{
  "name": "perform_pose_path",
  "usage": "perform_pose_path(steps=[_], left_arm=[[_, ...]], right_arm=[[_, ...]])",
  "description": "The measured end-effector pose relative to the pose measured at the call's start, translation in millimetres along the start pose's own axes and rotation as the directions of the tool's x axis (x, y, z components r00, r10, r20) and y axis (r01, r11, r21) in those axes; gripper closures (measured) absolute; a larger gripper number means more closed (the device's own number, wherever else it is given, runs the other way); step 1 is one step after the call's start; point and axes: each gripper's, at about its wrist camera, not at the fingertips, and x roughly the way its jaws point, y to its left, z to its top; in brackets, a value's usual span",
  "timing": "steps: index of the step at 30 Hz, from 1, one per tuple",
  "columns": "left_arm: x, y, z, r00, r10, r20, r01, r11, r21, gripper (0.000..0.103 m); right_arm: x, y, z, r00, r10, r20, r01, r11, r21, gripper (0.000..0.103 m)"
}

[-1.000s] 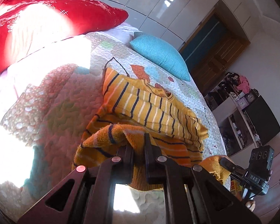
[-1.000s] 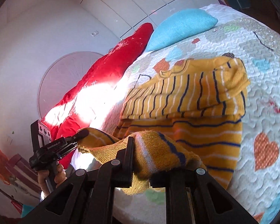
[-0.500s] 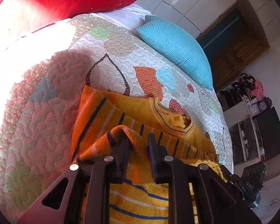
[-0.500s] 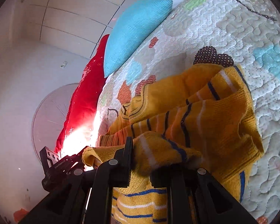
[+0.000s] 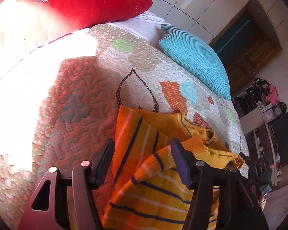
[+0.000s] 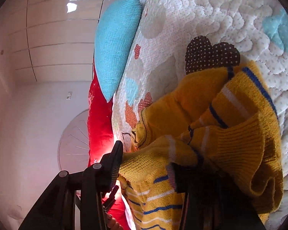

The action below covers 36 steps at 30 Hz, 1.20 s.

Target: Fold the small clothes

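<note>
A small yellow-orange knit sweater (image 5: 147, 143) with navy and white stripes lies on the quilted bed cover, its lower part folded up over its top near the neck opening (image 5: 207, 132). My left gripper (image 5: 142, 153) is open, its fingers spread wide on either side of the folded hem, which lies loose between them. In the right wrist view the same sweater (image 6: 230, 134) is bunched in a heap. My right gripper (image 6: 146, 163) is open too, with the hem resting between its fingers; the right finger is partly hidden under the cloth.
The quilted bed cover (image 5: 76, 95) has coloured patches. A red pillow (image 5: 67, 5) and a teal pillow (image 5: 197, 57) lie at the head of the bed, also in the right wrist view (image 6: 115, 44). Shelves and a wooden door stand at the right (image 5: 259, 99).
Both grippers carried the sweater's hem forward over its upper part, then opened and let the cloth go. One second ago both were shut on the hem.
</note>
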Motion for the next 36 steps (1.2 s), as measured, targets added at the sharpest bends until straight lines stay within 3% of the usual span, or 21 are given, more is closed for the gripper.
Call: perform_pose_path(steps=[2, 5, 7, 10, 14, 16, 17, 18, 21, 24, 26, 28, 30, 31, 32, 36], left_arm=[[-4.8, 1.2, -9.9, 1.000, 0.021, -0.006, -0.021, 0.999, 0.037, 0.034], [-9.4, 5.9, -28.4, 0.999, 0.036, -0.031, -0.033, 0.997, 0.070, 0.032], [-11.9, 8.7, -41.9, 0.998, 0.047, -0.047, -0.043, 0.996, 0.083, 0.032], [-15.7, 13.1, -59.1, 0.997, 0.053, -0.055, -0.048, 0.995, 0.093, 0.032], [-15.6, 19.6, -75.8, 0.995, 0.087, -0.047, -0.083, 0.992, 0.098, 0.032], [-11.1, 17.5, -84.6, 0.989, 0.135, -0.059, -0.126, 0.981, 0.145, 0.033], [-8.0, 14.8, -88.8, 0.983, 0.173, -0.065, -0.158, 0.969, 0.192, 0.059], [-5.4, 13.8, -92.7, 0.974, 0.215, -0.069, -0.195, 0.955, 0.224, 0.093], [-14.9, 21.6, -96.4, 0.966, 0.257, -0.028, -0.246, 0.947, 0.204, 0.095], [-34.3, 36.6, -97.1, 0.950, 0.308, 0.054, -0.313, 0.942, 0.120, 0.103], [-48.6, 55.4, -102.8, 0.967, 0.236, 0.095, -0.239, 0.971, 0.021, 0.102], [-56.6, 69.9, -114.5, 0.978, 0.172, 0.122, -0.167, 0.985, -0.046, 0.091], [-61.1, 75.1, -129.7, 0.977, 0.140, 0.161, -0.132, 0.989, -0.059, 0.057], [-63.5, 76.2, -137.5, 0.974, 0.123, 0.188, -0.115, 0.992, -0.054, 0.051], [-65.2, 77.5, -143.9, 0.971, 0.110, 0.210, -0.102, 0.994, -0.047, 0.045], [-64.9, 91.7, -155.4, 0.972, 0.046, 0.232, -0.030, 0.997, -0.072, 0.041]], right_arm=[[-7.6, -8.5, 2.4, 0.999, 0.046, 0.013, -0.047, 0.995, 0.086, 0.050], [-20.5, -10.5, 4.1, 0.996, 0.073, 0.042, -0.078, 0.987, 0.144, 0.043], [-36.1, -2.3, 1.9, 0.995, 0.065, 0.077, -0.074, 0.990, 0.122, 0.029], [-62.9, 11.9, 0.0, 0.989, 0.037, 0.145, -0.047, 0.997, 0.062, 0.019], [-92.3, 33.7, -12.1, 0.987, -0.022, 0.160, 0.029, 0.999, -0.044, 0.019], [-99.2, 42.1, -25.5, 0.989, -0.050, 0.142, 0.064, 0.993, -0.096, 0.019], [-99.4, 47.9, -33.0, 0.989, -0.071, 0.126, 0.088, 0.988, -0.128, 0.019], [-97.5, 52.2, -40.5, 0.989, -0.097, 0.108, 0.114, 0.980, -0.163, 0.019], [-81.9, 71.4, -67.0, 0.985, -0.163, 0.059, 0.173, 0.943, -0.284, 0.019], [-53.2, 91.2, -97.8, 0.972, -0.235, 0.009, 0.218, 0.888, -0.406, 0.019], [-24.8, 103.0, -120.6, 0.957, -0.289, -0.013, 0.247, 0.839, -0.485, 0.020], [9.4, 112.2, -143.1, 0.935, -0.355, -0.020, 0.280, 0.771, -0.572, 0.033], [50.9, 117.7, -161.9, 0.904, -0.426, -0.026, 0.309, 0.695, -0.649, 0.047], [72.6, 117.6, -170.0, 0.888, -0.459, -0.018, 0.324, 0.655, -0.682, 0.051], [93.3, 118.0, -176.9, 0.870, -0.493, 0.008, 0.350, 0.606, -0.715, 0.052], [176.8, 115.6, -189.9, 0.779, -0.615, 0.124, 0.456, 0.420, -0.785, 0.053]])
